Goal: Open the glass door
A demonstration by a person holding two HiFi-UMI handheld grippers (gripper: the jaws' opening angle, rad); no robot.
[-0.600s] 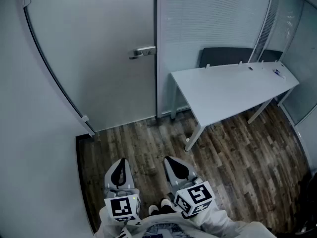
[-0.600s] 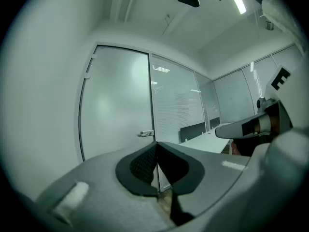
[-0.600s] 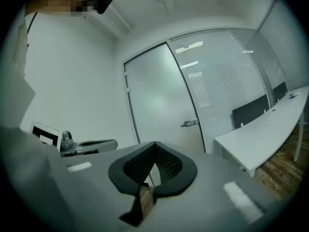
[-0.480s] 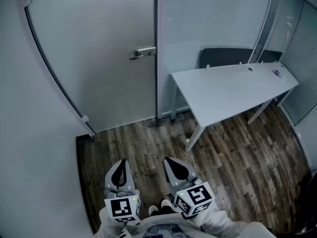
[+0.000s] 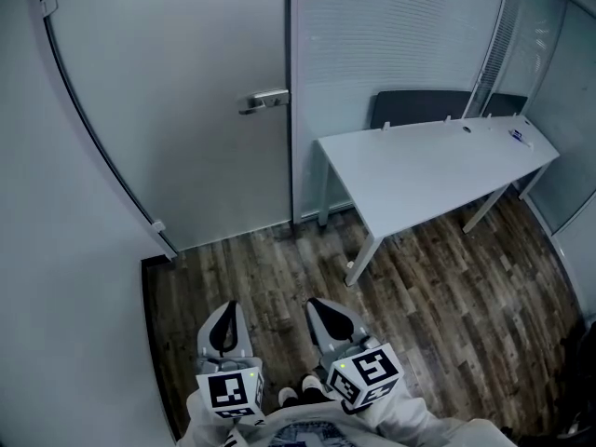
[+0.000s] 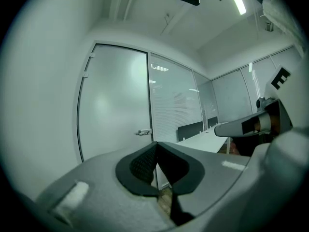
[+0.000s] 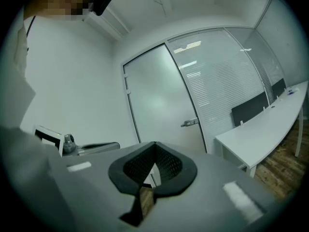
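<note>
Head view shows the glass door [image 5: 186, 91] closed, its handle [image 5: 265, 101] sitting slightly further left in frame than half a second ago. Well short of the door, the left gripper [image 5: 226, 313] and right gripper [image 5: 324, 311] are unmoved, each with fingers pressed together, empty. A desk [image 5: 438, 166] stands right of the door.

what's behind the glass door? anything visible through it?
Nothing shows through: the glass door is frosted and shut, an even grey pane with its handle at the right edge. Whatever stands beyond it is hidden.
</note>
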